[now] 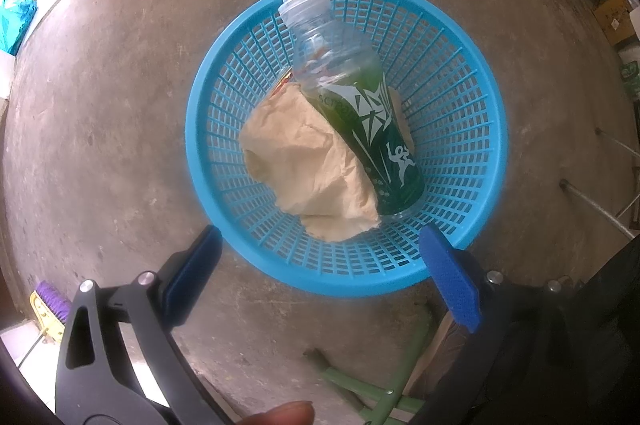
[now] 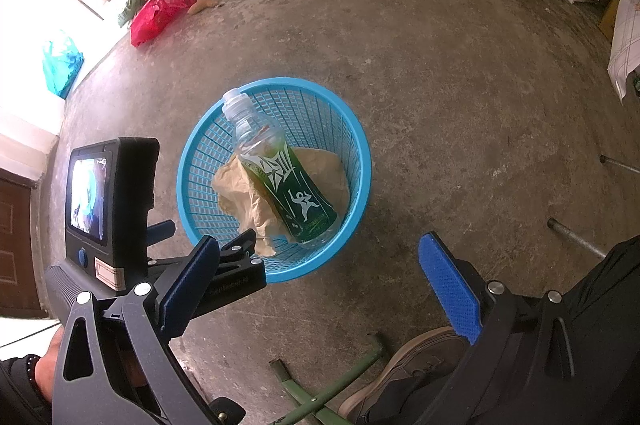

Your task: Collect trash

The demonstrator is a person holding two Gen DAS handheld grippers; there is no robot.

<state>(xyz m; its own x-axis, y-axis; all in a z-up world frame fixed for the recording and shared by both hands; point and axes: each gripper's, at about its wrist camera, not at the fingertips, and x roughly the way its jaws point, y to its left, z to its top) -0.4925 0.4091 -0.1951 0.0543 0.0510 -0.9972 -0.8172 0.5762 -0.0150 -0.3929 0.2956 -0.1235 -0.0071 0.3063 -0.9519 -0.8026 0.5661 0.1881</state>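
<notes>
Floor [image 2: 440, 73] bare around blue basket [image 1: 476, 73], crumpled brown paper [image 1: 304, 161] and leaning green bottle [image 1: 360, 113] inside it, both grippers, left [image 1: 320, 257] and right [image 2: 320, 273], spread-fingered and empty, seemingly nothing left nearby; best scanned further before reaching.

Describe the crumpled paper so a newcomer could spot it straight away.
On the concrete floor stands a round blue mesh basket. Inside it, beside a plastic bottle with a green label, lies the crumpled paper: tan, wrinkled and soft-looking, where the bottle is smooth and glossy.
</notes>
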